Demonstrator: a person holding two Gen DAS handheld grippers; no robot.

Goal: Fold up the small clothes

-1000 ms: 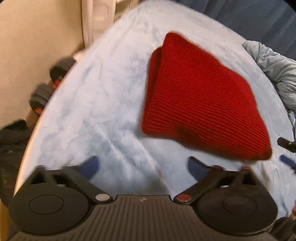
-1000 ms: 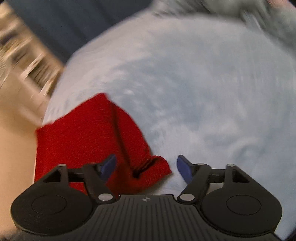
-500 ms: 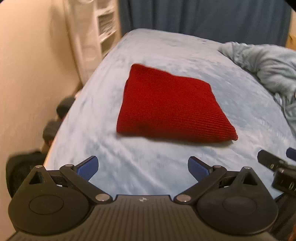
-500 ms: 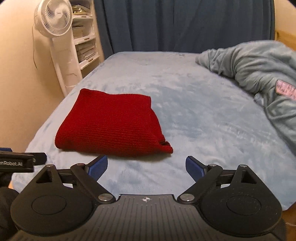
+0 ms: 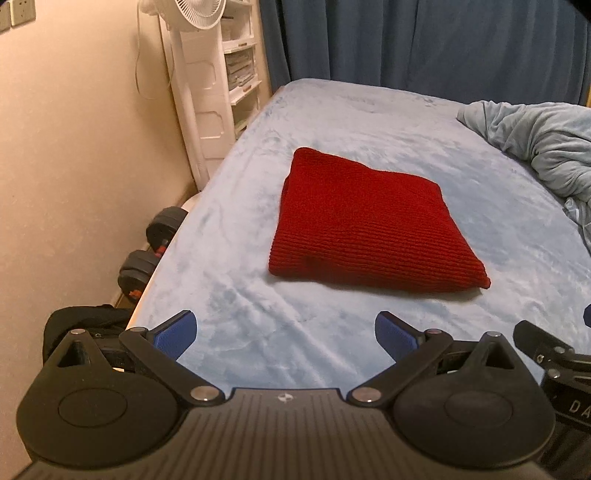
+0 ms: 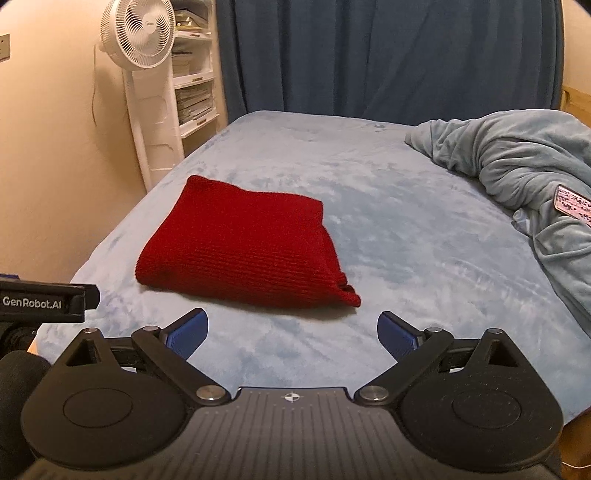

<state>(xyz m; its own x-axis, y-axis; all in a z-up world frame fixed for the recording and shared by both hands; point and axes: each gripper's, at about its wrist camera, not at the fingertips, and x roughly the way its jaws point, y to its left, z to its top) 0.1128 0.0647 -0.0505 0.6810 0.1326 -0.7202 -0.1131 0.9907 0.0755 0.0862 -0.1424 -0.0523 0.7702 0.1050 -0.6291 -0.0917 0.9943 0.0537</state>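
Observation:
A red knitted garment (image 5: 369,225) lies folded into a flat rectangle on the light blue bed (image 5: 369,110), toward its left side. It also shows in the right wrist view as the red garment (image 6: 243,243). My left gripper (image 5: 284,336) hangs open above the bed's near edge, short of the garment, with nothing between its blue pads. My right gripper (image 6: 291,334) is beside it, jaws still opening wide, empty, just short of the garment's near right corner (image 6: 351,295).
A crumpled grey-blue blanket (image 6: 517,162) is heaped on the bed's right side. A white standing fan (image 6: 138,33) and white shelves (image 5: 240,62) stand by the left wall, dumbbells (image 5: 155,243) on the floor beside the bed. A dark blue curtain (image 6: 369,55) hangs behind.
Both grippers have drawn back and risen away from the red garment, which now lies farther off. The right jaws have spread wider and no longer straddle its corner.

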